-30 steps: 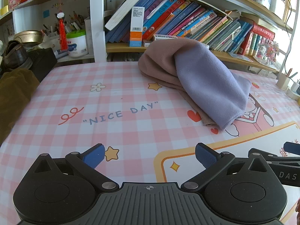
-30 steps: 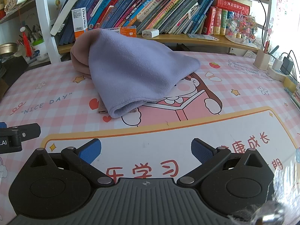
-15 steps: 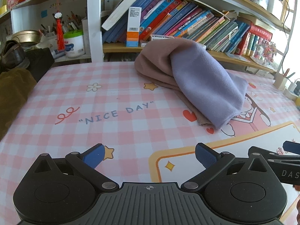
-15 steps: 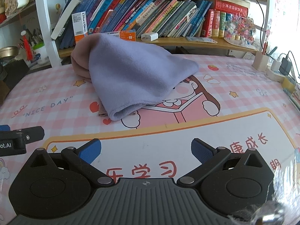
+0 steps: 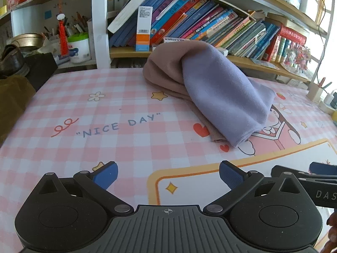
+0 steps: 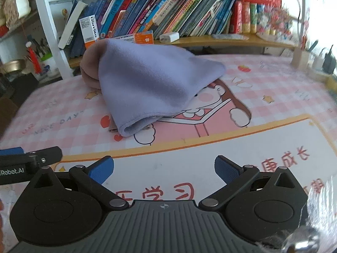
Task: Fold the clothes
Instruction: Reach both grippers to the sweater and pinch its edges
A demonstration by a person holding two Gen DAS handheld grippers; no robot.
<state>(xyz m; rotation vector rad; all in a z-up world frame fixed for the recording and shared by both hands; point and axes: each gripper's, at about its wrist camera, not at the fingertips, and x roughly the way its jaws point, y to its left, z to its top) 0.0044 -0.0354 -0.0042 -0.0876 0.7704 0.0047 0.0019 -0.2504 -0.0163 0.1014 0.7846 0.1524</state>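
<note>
A heap of clothes lies on the table: a lilac fleece garment [image 5: 223, 97] draped over a dusty-pink garment [image 5: 166, 67]. The lilac garment [image 6: 151, 84] and the pink one [image 6: 90, 67] also show in the right wrist view. My left gripper [image 5: 168, 175] is open and empty, low over the pink checked tablecloth [image 5: 105, 105], well short of the heap. My right gripper [image 6: 164, 168] is open and empty over the white printed panel, also short of the heap. Each gripper's side shows at the edge of the other's view.
A bookshelf with several leaning books [image 5: 200, 23] runs along the table's far edge. A brown garment [image 5: 10, 101] and a dark shoe [image 5: 10, 59] sit at the far left. A pen holder [image 5: 316, 90] and chargers stand at the right edge.
Both grippers have drifted slightly, so the heap sits a little further left in the left view and nearer in the right view. Both stay open. The clothes have not moved.
</note>
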